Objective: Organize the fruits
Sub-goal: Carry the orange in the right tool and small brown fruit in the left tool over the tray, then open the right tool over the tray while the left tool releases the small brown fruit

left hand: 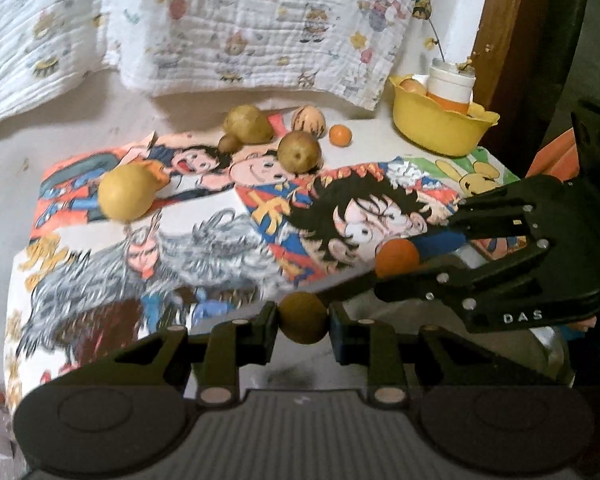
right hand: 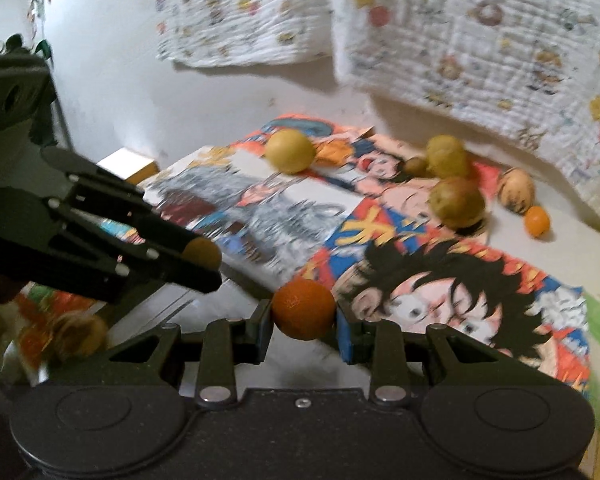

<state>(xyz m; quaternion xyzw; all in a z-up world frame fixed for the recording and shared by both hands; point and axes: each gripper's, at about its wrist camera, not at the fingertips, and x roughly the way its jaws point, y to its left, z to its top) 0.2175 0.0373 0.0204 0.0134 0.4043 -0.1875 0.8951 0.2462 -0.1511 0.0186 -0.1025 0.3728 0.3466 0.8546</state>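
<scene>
My left gripper [left hand: 303,318] is shut on a small brown round fruit [left hand: 303,317], held above the near edge of the cartoon-printed table. My right gripper [right hand: 303,310] is shut on a small orange fruit [right hand: 303,309]; it shows in the left wrist view [left hand: 396,258] at the right, with the orange fruit [left hand: 396,257] between its fingers. The left gripper shows in the right wrist view [right hand: 204,258] with the brown fruit [right hand: 202,254] at its tip. Several yellow-green fruits [left hand: 126,192] [left hand: 299,151] [left hand: 247,124], a pale striped fruit [left hand: 309,120] and a small orange [left hand: 340,135] lie on the table.
A yellow bowl [left hand: 436,128] at the back right holds a white-and-orange cup [left hand: 450,88] and a fruit. A patterned white cloth [left hand: 240,24] hangs behind the table. A brown wooden post [left hand: 500,20] stands at the right. A blurred bag of fruit [right hand: 68,332] sits at the lower left.
</scene>
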